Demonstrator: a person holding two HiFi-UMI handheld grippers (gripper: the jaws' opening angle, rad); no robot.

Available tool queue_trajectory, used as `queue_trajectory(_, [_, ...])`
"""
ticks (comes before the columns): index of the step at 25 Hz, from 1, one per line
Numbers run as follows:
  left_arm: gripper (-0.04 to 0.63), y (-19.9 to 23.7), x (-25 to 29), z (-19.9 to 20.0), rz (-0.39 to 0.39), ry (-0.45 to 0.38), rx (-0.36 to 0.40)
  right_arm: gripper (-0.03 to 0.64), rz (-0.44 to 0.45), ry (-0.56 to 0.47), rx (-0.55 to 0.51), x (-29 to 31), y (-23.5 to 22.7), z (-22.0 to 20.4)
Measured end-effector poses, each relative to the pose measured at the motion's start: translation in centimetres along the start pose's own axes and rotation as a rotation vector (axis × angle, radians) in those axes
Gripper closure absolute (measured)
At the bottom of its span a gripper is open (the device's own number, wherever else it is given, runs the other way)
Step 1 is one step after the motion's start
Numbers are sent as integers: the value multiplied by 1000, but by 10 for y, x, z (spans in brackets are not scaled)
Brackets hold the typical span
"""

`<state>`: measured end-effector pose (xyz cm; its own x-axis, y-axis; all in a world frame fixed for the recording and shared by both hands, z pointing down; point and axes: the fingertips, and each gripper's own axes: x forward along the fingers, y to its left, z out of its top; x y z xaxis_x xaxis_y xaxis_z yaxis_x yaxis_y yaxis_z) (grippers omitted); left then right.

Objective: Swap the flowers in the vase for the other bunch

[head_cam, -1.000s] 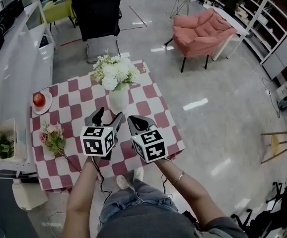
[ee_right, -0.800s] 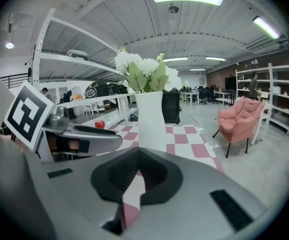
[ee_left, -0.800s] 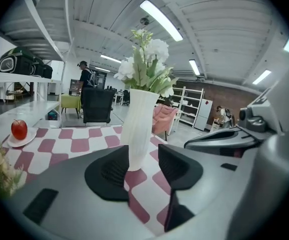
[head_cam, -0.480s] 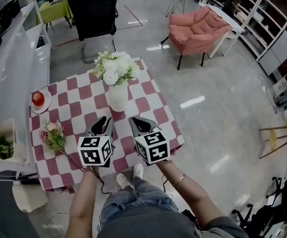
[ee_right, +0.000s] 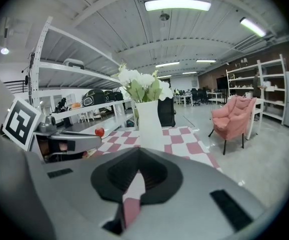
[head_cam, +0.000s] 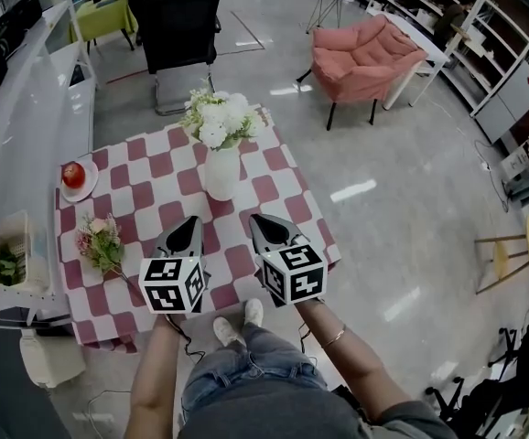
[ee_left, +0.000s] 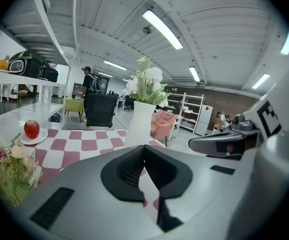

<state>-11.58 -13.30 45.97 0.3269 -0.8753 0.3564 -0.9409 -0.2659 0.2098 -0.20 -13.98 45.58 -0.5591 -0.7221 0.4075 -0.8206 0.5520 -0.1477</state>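
Left gripper (head_cam: pixel 188 225) has just snapped closed on nothing; right gripper (head_cam: pixel 263 222) is pinched empty too. White flowers (head_cam: pixel 221 119) stand in the vase (head_cam: pixel 221 174), just beyond. Best reopen, steady the vase, grip stems low, lift straight up.

A big open-plan office or lab hall, not a home: a polished grey floor (head_cam: pixel 383 199) under a ribbed ceiling with long strip lights (ee_right: pixel 177 4). White open shelving units (head_cam: pixel 498 71) line the walls. Loose furniture stands about: a black office chair (head_cam: pixel 180 26), a pink armchair (head_cam: pixel 365 58), a wooden stool (head_cam: pixel 521 259) and a small table (head_cam: pixel 145 176) in a checked cloth.
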Motion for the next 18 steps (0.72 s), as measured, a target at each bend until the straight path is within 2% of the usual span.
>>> queue_trajectory(18, [578,0,-56,14,7,-81,13,609,-41,-157,-36,-46,23,20])
